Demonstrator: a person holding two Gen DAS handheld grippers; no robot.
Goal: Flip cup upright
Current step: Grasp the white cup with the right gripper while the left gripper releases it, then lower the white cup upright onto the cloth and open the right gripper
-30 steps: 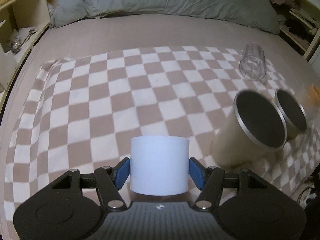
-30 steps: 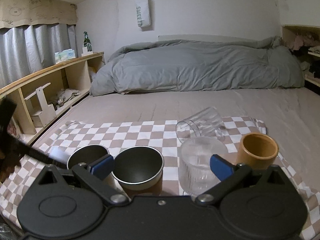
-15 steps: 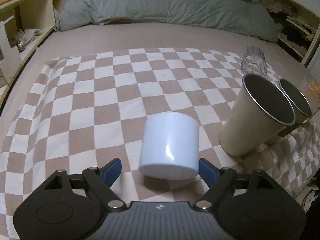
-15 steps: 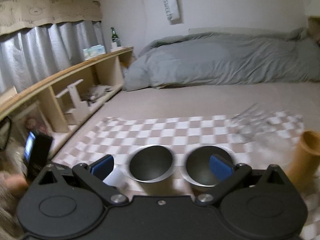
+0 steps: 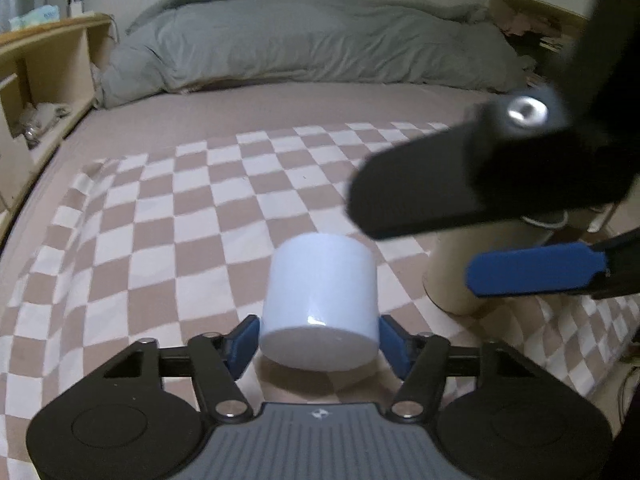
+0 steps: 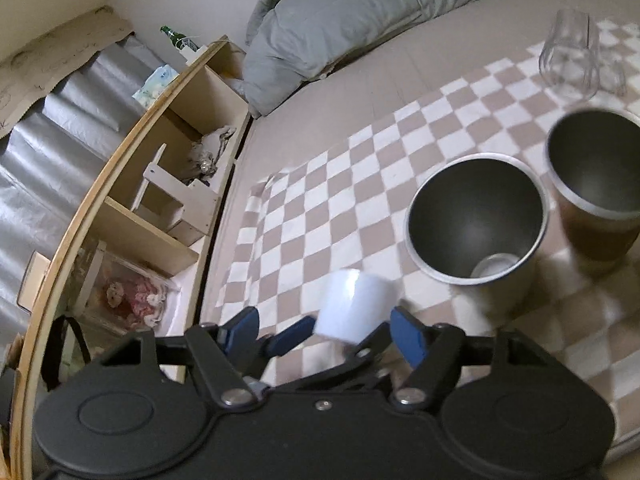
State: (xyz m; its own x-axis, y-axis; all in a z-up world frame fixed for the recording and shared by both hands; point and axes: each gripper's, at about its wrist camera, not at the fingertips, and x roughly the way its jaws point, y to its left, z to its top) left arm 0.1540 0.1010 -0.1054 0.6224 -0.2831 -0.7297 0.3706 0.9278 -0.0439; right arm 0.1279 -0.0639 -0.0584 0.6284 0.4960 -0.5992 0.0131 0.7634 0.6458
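Note:
A white cup (image 5: 320,300) is tilted with its closed base toward my left wrist camera, over the checkered cloth (image 5: 180,220). My left gripper (image 5: 320,344) has its blue pads against both sides of the cup, shut on it. My right gripper (image 6: 324,336) is open and hovers just above the same cup (image 6: 356,304), whose far side lies between its pads. In the left wrist view the right gripper's black finger (image 5: 460,196) and blue pad (image 5: 536,272) reach in from the right.
Two steel tumblers (image 6: 476,216) (image 6: 596,184) stand upright to the right of the cup. A clear glass (image 6: 572,60) lies beyond them. A wooden shelf (image 6: 160,184) runs along the left. A grey duvet (image 5: 300,40) lies at the back.
My left gripper has closed on the white cup again after opening half a second ago. My right gripper has swung left and down, over the cup.

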